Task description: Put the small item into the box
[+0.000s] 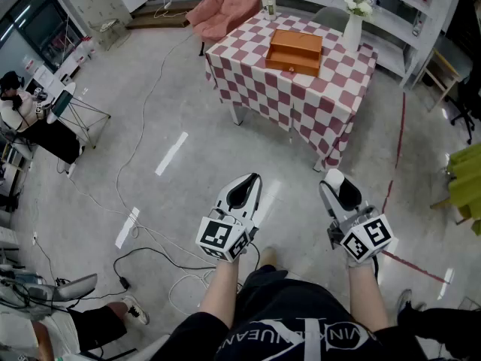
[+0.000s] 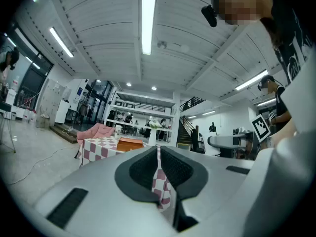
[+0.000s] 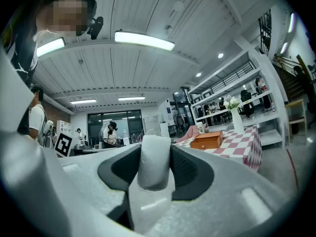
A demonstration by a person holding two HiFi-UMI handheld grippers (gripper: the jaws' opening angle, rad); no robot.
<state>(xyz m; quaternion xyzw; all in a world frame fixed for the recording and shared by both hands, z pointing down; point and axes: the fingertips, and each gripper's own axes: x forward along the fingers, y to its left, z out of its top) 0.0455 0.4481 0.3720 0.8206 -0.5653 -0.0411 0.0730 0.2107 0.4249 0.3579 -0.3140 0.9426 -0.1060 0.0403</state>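
small item (image 3: 154,166) in right claw (image 3: 155,149), box (image 1: 294,50) top only overhead

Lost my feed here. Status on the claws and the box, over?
Left claw shut, empty. Right claw shut on white item. Box on checked table, well ahead. Only floor between, cables off to left.

Pale polished floor (image 1: 188,126) — checked-cloth table (image 1: 301,104), pink armchair (image 1: 225,6), white shelving (image 1: 391,2) — ceiling strip lights (image 2: 148,23)
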